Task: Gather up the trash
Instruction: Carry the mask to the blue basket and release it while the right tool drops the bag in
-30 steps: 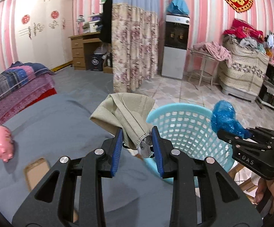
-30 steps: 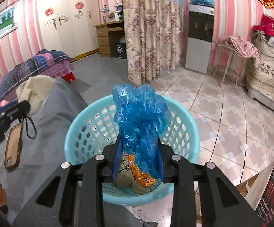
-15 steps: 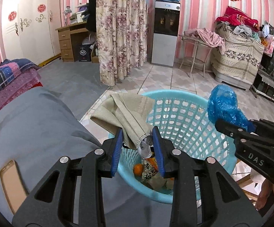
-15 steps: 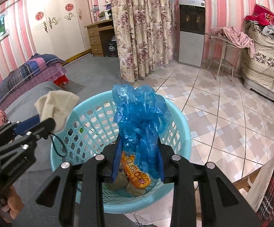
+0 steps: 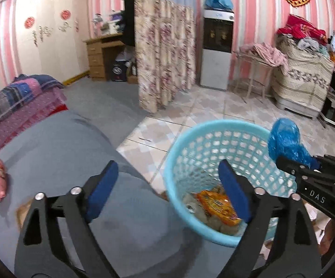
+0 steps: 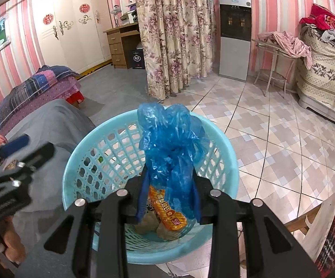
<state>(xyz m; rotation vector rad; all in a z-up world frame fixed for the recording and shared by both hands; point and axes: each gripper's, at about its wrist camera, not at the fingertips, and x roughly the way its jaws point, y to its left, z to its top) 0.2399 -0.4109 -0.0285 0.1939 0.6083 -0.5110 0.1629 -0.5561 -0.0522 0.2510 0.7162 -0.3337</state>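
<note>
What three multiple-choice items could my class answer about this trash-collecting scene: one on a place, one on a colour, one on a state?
1. Where does the orange snack wrapper lie?
A. on the bed
B. inside the basket
C. on the tiles

2. What colour is the bag in the right gripper?
A. blue
B. white
C. black

3. How is the left gripper?
A. shut on cloth
B. shut, empty
C. open, empty

Key: 1 B, the wrapper rests on the basket's bottom; 2 A, the blue plastic bag stands between the fingers; 3 C, its fingers are spread wide around nothing.

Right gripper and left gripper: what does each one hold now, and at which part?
The right gripper pinches the blue plastic bag at its lower end; the left gripper holds nothing.
</note>
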